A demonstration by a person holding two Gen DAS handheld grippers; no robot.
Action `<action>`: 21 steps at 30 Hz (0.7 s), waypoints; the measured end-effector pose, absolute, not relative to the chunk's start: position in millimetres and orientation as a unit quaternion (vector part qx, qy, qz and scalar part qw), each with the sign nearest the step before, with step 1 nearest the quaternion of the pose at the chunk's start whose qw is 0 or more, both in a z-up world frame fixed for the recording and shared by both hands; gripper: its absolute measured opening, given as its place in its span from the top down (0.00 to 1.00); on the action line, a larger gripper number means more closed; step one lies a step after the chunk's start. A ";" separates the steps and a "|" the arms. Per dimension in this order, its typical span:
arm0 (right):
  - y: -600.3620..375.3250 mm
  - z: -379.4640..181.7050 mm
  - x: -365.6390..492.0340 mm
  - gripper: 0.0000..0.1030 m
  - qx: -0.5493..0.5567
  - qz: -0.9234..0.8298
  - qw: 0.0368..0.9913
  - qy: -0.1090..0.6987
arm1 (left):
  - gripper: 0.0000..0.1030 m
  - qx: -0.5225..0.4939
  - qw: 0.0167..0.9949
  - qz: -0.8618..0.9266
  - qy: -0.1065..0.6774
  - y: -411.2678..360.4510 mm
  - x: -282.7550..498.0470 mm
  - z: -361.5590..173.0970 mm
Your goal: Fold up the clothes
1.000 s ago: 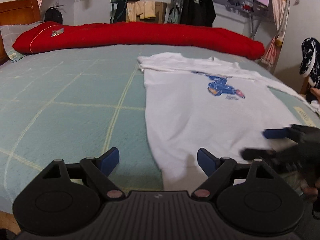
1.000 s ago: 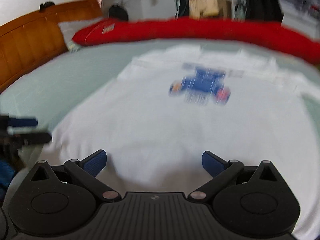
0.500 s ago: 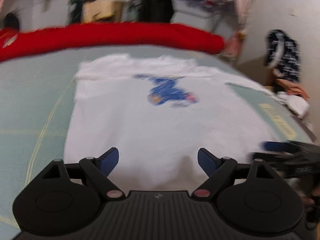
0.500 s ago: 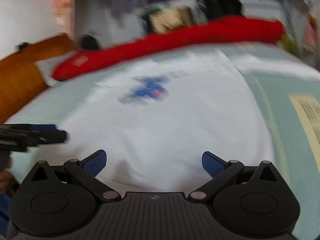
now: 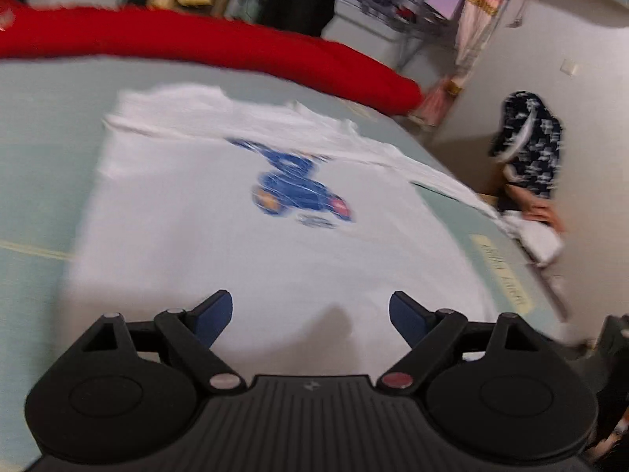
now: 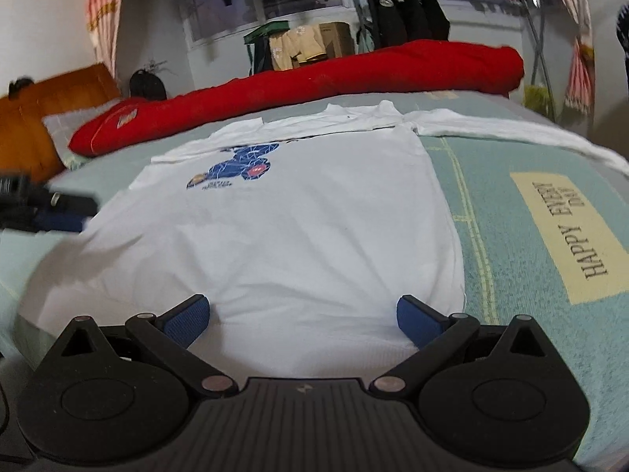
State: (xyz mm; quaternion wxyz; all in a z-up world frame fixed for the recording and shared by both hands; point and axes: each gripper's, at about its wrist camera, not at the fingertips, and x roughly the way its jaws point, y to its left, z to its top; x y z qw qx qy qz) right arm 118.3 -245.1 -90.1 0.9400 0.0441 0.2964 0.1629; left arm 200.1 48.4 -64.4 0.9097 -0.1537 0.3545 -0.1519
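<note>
A white T-shirt (image 5: 236, 244) with a blue print (image 5: 298, 192) lies flat on the bed, collar at the far end. My left gripper (image 5: 310, 314) hovers open over the shirt's near hem, nothing between its blue pads. In the right wrist view the same T-shirt (image 6: 295, 228) spreads out, one sleeve (image 6: 511, 133) stretched to the right. My right gripper (image 6: 302, 314) is open above the hem near the shirt's right bottom corner. The left gripper (image 6: 51, 212) shows blurred at the shirt's left edge.
A pale green bed cover (image 6: 511, 236) with a cream "HAPPY EVERY DAY" patch (image 6: 566, 228) lies under the shirt. A rolled red duvet (image 6: 314, 78) runs along the far side, a wooden headboard (image 6: 39, 118) at left. A dark patterned garment (image 5: 526, 141) hangs beyond the bed's right edge.
Both views have swung to the right across the bed. The left gripper now sits over the shirt's hem instead of its left edge; the right one faces the right bottom corner. Both stay open.
</note>
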 end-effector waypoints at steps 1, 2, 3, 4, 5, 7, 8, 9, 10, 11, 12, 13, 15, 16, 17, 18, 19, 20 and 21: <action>-245.4 -90.1 117.5 0.00 0.043 0.163 0.940 0.296 | 0.15 -0.164 0.908 -0.138 0.359 47.5 205.4 -70.0; -245.8 -90.0 117.1 0.00 0.043 0.163 0.940 0.296 | 0.16 -0.166 0.913 -0.097 0.359 49.9 207.2 -73.0; -246.6 -89.8 117.1 0.00 0.045 0.164 0.940 0.297 | 0.17 -0.168 0.916 -0.053 0.359 52.3 208.9 -76.0; -247.7 -89.5 117.0 0.00 0.047 0.166 0.939 0.298 | 0.21 -0.178 0.918 -0.024 0.355 58.7 207.9 -76.4; -248.3 -89.5 116.7 0.00 0.048 0.167 0.939 0.298 | 0.21 -0.194 0.915 -0.023 0.353 63.3 204.9 -74.1; -246.5 -89.2 115.1 0.00 0.035 0.168 0.939 0.298 | 0.21 -0.206 0.913 -0.024 0.350 67.5 197.6 -67.1; -245.0 -88.6 114.1 0.00 0.028 0.168 0.939 0.298 | 0.19 -0.185 0.919 -0.024 0.348 63.7 191.9 -61.7; -243.1 -86.9 113.1 0.00 0.022 0.165 0.940 0.297 | 0.17 -0.165 0.924 -0.026 0.343 60.6 184.7 -57.5; -241.0 -83.3 112.5 0.00 0.020 0.165 0.941 0.296 | 0.17 -0.152 0.929 -0.028 0.337 57.9 178.0 -55.2; -238.8 -78.8 112.8 0.00 0.021 0.167 0.941 0.293 | 0.15 -0.143 0.931 -0.033 0.333 55.8 174.9 -53.8; -235.4 -73.2 113.7 0.00 0.021 0.175 0.942 0.285 | 0.13 -0.141 0.931 -0.038 0.335 56.2 174.2 -55.4; -230.4 -66.3 115.4 0.00 0.019 0.191 0.943 0.273 | 0.13 -0.141 0.927 -0.035 0.346 57.1 175.0 -59.0; -216.0 -53.7 121.5 0.00 0.007 0.228 0.940 0.253 | 0.13 -0.140 0.920 -0.017 0.366 60.5 177.0 -66.9; -206.6 -49.2 126.1 0.00 -0.001 0.249 0.937 0.247 | 0.13 -0.144 0.918 -0.004 0.370 65.0 175.8 -69.2; -195.3 -46.8 132.3 0.00 -0.009 0.273 0.930 0.246 | 0.14 -0.147 0.916 0.009 0.374 69.5 174.4 -71.4; -184.0 -44.4 138.4 0.00 -0.017 0.296 0.923 0.245 | 0.13 -0.154 0.915 0.007 0.372 74.4 172.0 -69.7; -172.7 -42.0 144.5 0.00 -0.026 0.320 0.915 0.244 | 0.13 -0.161 0.915 0.005 0.370 79.2 169.5 -67.7; -161.4 -41.3 151.0 0.00 -0.033 0.342 0.907 0.245 | 0.13 -0.168 0.914 0.003 0.368 84.1 167.1 -65.8; -150.7 -43.4 157.8 0.00 -0.039 0.360 0.898 0.251 | 0.13 -0.167 0.915 0.007 0.367 87.3 165.1 -63.7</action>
